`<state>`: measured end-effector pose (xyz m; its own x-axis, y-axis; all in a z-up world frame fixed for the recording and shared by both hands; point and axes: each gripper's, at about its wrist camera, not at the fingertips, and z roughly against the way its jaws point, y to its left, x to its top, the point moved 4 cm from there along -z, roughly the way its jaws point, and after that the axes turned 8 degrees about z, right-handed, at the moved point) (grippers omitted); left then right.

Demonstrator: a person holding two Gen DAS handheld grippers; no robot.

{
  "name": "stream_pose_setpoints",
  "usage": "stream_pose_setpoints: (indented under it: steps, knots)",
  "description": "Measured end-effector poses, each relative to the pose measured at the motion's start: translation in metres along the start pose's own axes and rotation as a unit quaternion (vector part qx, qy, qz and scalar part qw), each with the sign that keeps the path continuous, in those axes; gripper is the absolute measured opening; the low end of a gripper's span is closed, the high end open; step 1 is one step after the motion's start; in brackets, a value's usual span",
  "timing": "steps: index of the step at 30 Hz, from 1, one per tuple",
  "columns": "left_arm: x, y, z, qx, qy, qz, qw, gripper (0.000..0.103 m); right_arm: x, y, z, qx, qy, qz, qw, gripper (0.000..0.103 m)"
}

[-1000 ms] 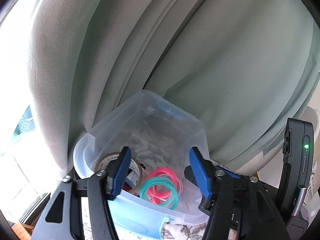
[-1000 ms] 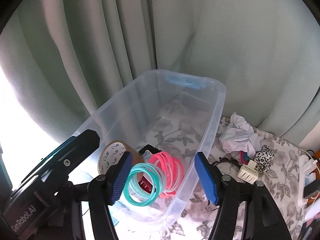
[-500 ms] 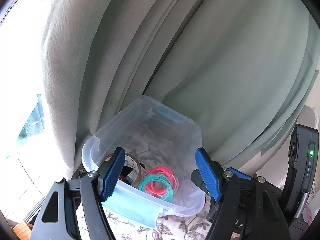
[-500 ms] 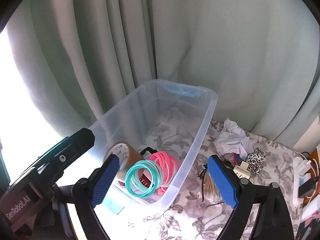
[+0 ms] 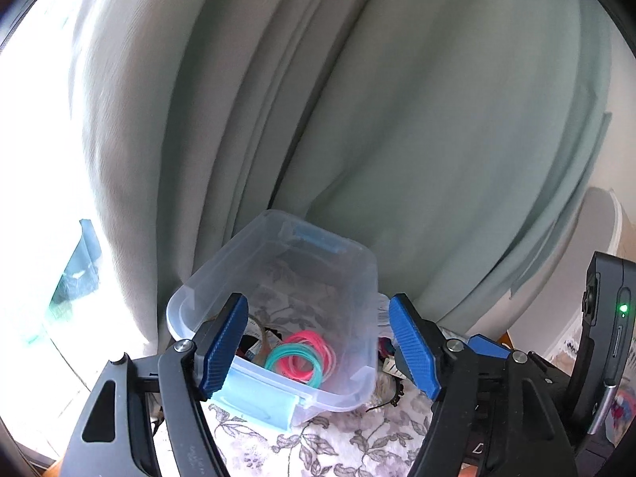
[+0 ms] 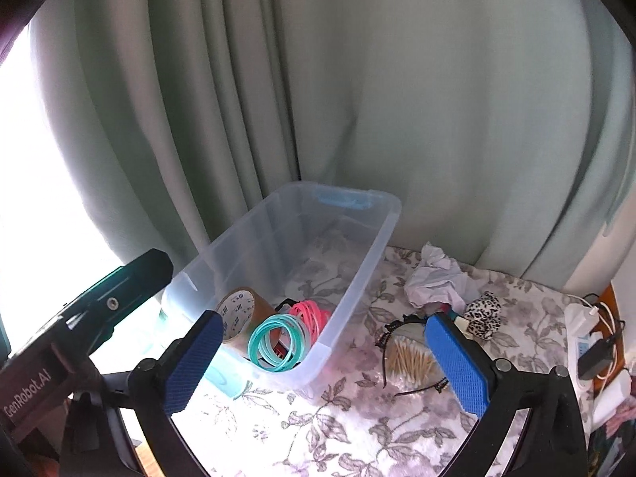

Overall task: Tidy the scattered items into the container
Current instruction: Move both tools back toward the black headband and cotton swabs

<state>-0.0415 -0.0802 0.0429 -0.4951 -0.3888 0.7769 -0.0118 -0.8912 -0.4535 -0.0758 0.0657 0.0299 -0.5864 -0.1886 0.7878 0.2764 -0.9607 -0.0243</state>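
- The right gripper point(image 6: 326, 361) has just been opening; its jaws stand wide with nothing between them.
- The left gripper point(image 5: 318, 348) is open and empty too.
- The bin point(image 6: 369, 262) holds teal rings point(image 6: 274, 342), pink rings point(image 6: 312, 316) and tape point(image 6: 238, 312).
- Tissue point(image 6: 435, 280) and cotton swabs point(image 6: 409, 359) lie on the surface point(image 6: 357, 429) beside the bin.

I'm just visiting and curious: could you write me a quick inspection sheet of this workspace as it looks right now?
Surface: floral tablecloth.
Job's things: clear plastic bin holds a tape roll, teal rings and pink rings.
Clutter: crumpled tissue, leopard-print scrunchie, cotton swabs and a black headband lie outside the bin.
Grippers: left gripper and right gripper both open, jaws just widened, nothing between them.
Cables: white cable by a power strip.
Surroundings: green curtain.
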Motion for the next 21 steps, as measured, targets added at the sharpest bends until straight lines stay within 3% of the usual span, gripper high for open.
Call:
stream_pose_setpoints:
  steps: [10, 18, 21]
  knots:
    - [-0.008, -0.057, 0.025, -0.012, -0.013, -0.064, 0.9978, 0.075, -0.006, -0.019, 0.058, -0.020, -0.043, -0.018, 0.999, 0.103]
    - [-0.026, -0.111, 0.029, -0.007, -0.009, -0.125, 0.9921, 0.075, -0.029, -0.059, 0.086, -0.038, -0.072, -0.059, 0.995, 0.103]
    - [-0.033, -0.129, 0.029, -0.011, -0.007, -0.143, 0.9896, 0.081, -0.036, -0.076, 0.095, -0.044, -0.081, -0.076, 0.993, 0.103]
